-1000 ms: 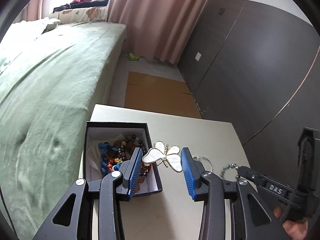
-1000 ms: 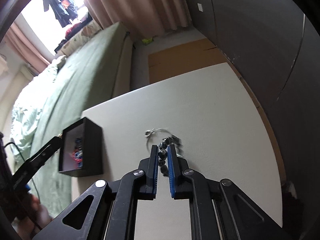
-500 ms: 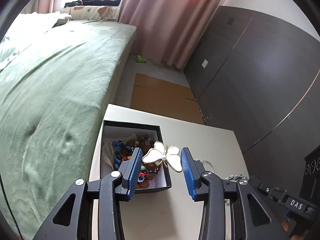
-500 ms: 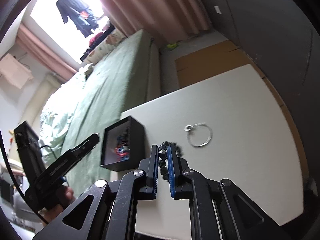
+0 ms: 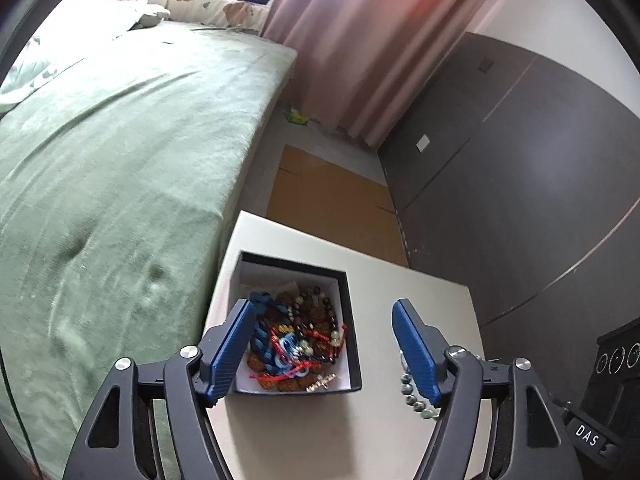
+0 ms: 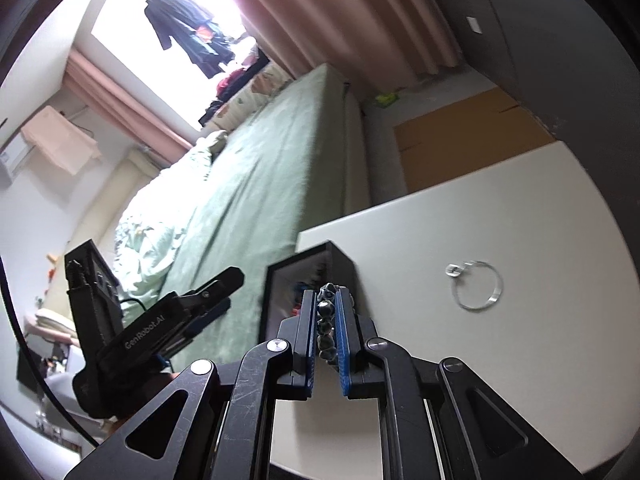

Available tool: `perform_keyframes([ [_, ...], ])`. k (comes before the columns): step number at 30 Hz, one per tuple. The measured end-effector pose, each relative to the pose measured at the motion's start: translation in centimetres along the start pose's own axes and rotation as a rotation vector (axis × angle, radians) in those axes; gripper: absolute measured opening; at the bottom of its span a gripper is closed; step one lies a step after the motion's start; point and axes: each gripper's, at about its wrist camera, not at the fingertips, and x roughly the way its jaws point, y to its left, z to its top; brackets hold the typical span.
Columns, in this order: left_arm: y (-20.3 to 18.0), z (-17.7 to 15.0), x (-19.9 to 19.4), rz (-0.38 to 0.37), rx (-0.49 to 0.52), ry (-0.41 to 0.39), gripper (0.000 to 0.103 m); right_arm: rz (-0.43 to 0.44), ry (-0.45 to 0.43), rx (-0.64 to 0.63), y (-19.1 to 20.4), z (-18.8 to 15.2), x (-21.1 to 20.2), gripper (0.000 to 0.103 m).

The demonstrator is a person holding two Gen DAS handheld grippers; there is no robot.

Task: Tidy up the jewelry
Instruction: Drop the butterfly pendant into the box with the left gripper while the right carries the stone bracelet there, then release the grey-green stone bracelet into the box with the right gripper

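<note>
A black jewelry box (image 5: 352, 320) with a white lining stands on the white table (image 5: 304, 432), filled with colourful beaded bracelets and cords (image 5: 296, 340). My left gripper (image 5: 324, 344) is open and empty, held above the box. My right gripper (image 6: 325, 328) is shut on a dark beaded bracelet (image 6: 326, 320) beside the box (image 6: 340, 264); part of that bracelet (image 5: 416, 398) hangs by my left gripper's right finger. A silver bangle (image 6: 476, 286) lies on the table to the right.
A bed with a green cover (image 5: 100, 160) runs along the table's left side. A dark wall panel (image 5: 520, 180) stands on the right. A cardboard sheet (image 5: 332, 196) lies on the floor beyond the table.
My left gripper has opened and the butterfly piece it held is gone from between its fingers. Both grippers have risen. My right gripper has carried the bead bracelet left toward the box.
</note>
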Motion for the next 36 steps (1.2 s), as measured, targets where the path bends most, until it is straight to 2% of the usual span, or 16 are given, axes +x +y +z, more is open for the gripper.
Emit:
perform_keyframes([
  [11, 3.2, 2.2, -1.1, -0.002, -0.077, -0.047, 0.073, 0.08, 0.008, -0.03, 2.7, 0.8, 3.7, 0.011],
  [19, 4.2, 3.5, -0.9, -0.013, -0.104, -0.055, 0.073, 0.072, 0.041, -0.04, 3.3, 1.6, 6.9, 0.011],
  [22, 4.6, 3.7, -0.7, -0.016, -0.114, -0.052, 0.073, 0.013, 0.061, -0.059, 3.5, 1.6, 8.4, 0.012],
  [24, 4.8, 3.8, -0.8, -0.017, -0.124, -0.052, 0.073, -0.002, 0.095, -0.062, 3.5, 1.5, 9.3, 0.018],
  [26, 5.0, 3.7, -1.0, -0.016, -0.136, -0.056, 0.073, 0.015, 0.106, -0.05, 3.3, 1.2, 9.3, 0.037],
  [28, 5.0, 3.7, -1.3, -0.014, -0.136, -0.061, 0.073, 0.013, 0.097, -0.053, 3.2, 1.0, 8.9, 0.045],
  [36, 4.0, 2.9, -1.5, -0.016, -0.112, -0.054, 0.073, -0.017, 0.069, 0.007, 0.0, 0.9, 5.2, 0.047],
])
